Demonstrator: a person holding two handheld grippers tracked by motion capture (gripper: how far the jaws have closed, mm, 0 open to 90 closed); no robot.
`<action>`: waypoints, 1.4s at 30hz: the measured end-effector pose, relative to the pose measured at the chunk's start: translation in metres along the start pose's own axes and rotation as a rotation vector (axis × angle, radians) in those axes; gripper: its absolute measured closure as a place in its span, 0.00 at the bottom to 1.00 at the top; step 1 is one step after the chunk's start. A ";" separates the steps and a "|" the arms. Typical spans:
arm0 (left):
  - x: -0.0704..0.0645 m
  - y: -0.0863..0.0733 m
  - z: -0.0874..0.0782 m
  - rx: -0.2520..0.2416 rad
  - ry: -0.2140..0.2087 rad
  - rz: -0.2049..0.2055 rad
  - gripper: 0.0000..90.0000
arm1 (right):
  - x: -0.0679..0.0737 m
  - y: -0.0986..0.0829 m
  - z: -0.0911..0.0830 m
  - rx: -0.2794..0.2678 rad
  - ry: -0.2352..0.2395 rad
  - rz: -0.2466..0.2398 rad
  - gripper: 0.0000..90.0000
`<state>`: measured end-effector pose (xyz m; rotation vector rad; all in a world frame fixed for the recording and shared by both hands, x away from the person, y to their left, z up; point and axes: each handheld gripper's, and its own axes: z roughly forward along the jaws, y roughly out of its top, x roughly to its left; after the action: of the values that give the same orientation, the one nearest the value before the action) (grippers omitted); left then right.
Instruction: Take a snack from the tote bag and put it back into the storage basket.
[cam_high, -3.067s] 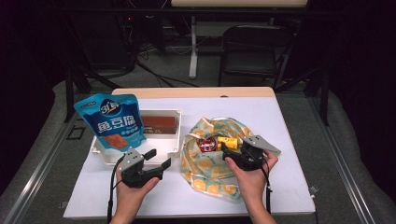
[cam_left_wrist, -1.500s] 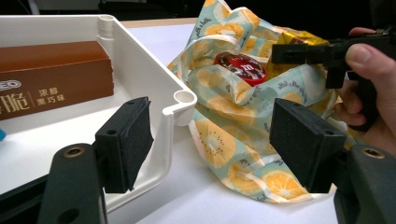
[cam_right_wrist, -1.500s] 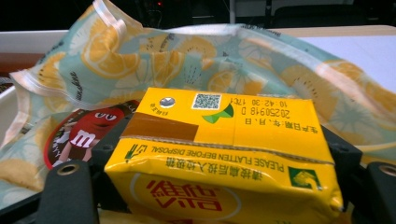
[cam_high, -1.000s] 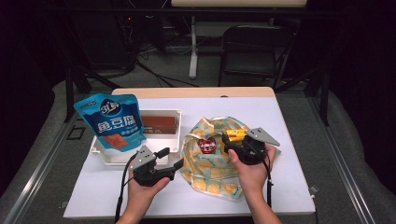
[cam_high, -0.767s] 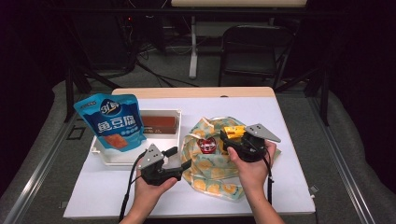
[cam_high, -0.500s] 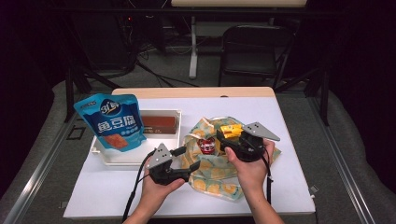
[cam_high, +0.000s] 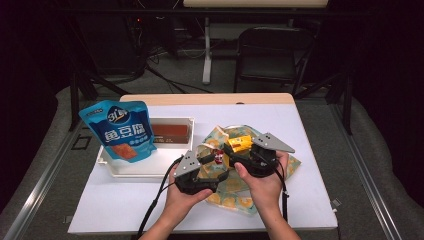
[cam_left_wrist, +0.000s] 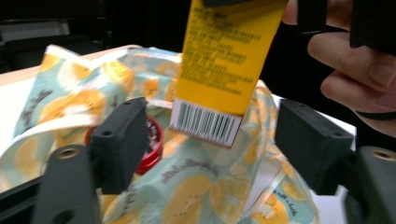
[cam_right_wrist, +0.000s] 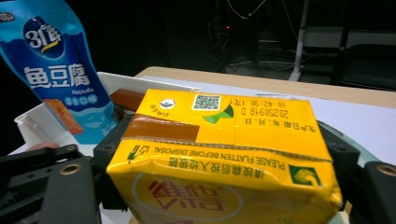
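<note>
Yellow drink carton (cam_right_wrist: 219, 154) (barcode end down), creased, glossy — clamped in right hand-held gripper (cam_high: 239, 150).

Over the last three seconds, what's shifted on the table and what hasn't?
The left gripper swung from near the tray to the patterned bag, jaws open beside the yellow carton. The right gripper, shut on the yellow carton, lifted it slightly out of the bag. The blue pouch and white tray stayed put.

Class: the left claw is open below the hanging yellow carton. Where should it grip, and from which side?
Grip the yellow carton across its flat faces near the barcode end, coming from below: that end hangs free between the open left claw, above the cloth.
</note>
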<state>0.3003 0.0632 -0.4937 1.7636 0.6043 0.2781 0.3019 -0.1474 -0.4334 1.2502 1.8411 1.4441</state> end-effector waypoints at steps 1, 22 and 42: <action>-0.001 0.001 0.001 -0.004 0.002 -0.003 0.31 | 0.001 0.000 0.000 -0.001 0.005 0.000 0.28; -0.002 0.001 0.004 -0.016 -0.015 -0.011 0.35 | 0.035 -0.004 -0.002 0.026 0.095 -0.027 0.28; -0.003 0.000 0.001 -0.008 -0.073 0.007 0.55 | 0.043 -0.009 0.001 0.044 0.163 -0.018 0.26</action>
<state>0.2983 0.0609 -0.4934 1.7603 0.5446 0.2199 0.2796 -0.1100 -0.4352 1.1627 1.9953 1.5437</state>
